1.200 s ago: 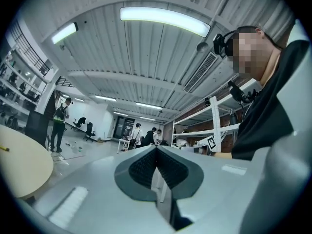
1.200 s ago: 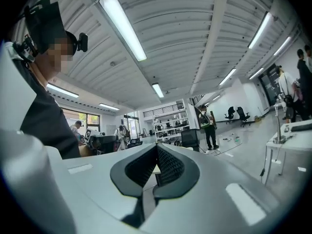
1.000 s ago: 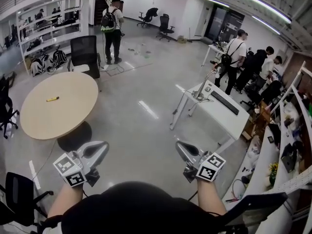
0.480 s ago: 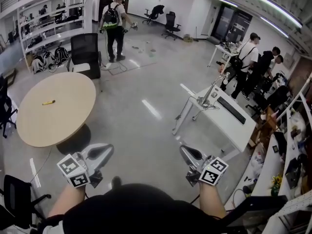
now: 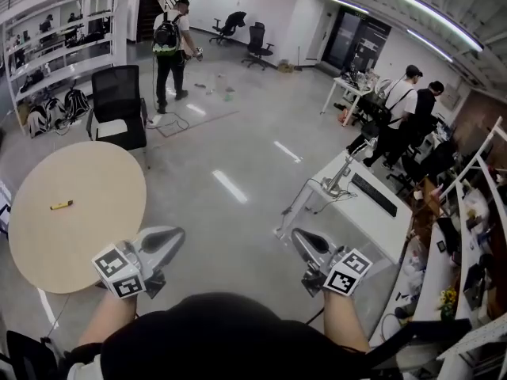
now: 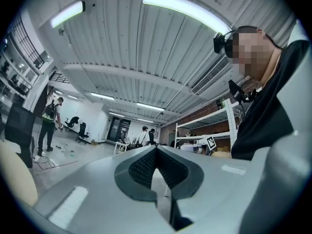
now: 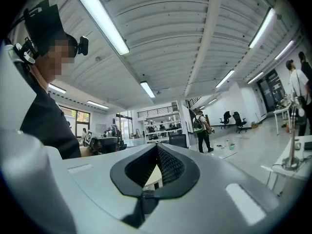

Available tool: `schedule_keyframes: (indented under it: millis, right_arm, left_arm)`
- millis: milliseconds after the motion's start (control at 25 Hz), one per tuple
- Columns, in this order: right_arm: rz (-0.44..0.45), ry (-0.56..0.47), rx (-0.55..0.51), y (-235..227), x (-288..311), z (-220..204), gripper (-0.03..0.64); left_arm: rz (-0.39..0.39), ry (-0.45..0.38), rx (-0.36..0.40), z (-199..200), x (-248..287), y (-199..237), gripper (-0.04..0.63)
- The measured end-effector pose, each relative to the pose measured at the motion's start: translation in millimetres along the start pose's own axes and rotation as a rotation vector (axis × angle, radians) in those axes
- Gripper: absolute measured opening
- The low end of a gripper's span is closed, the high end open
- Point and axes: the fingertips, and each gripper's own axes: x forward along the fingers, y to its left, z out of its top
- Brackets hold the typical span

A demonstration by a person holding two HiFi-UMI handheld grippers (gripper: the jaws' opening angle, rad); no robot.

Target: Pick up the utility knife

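Head view alone shows the utility knife (image 5: 62,205).

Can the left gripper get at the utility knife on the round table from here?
Probably not yet. The left gripper hangs shut by the round table's near edge, well short of the utility knife; nothing lies between them, so the way looks free.

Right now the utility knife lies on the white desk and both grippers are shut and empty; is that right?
No: the head view shows the utility knife on the round table. The left gripper and right gripper are shut and empty.
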Motion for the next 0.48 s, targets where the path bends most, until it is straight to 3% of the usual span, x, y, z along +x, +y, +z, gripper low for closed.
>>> schedule_keyframes:
  millis: [240, 480]
  right_arm:
    - [0.007, 0.019, -0.002, -25.0, 71.8, 2.7, 0.014]
    - [0.017, 0.036, 0.024, -67.2, 116.6, 2.2, 0.014]
  left_arm:
    - [0.001, -0.005, 0.002, 18.7, 8.6, 75.8, -0.008]
    - [0.059, 0.012, -0.025, 14.2, 17.7, 133.7, -0.008]
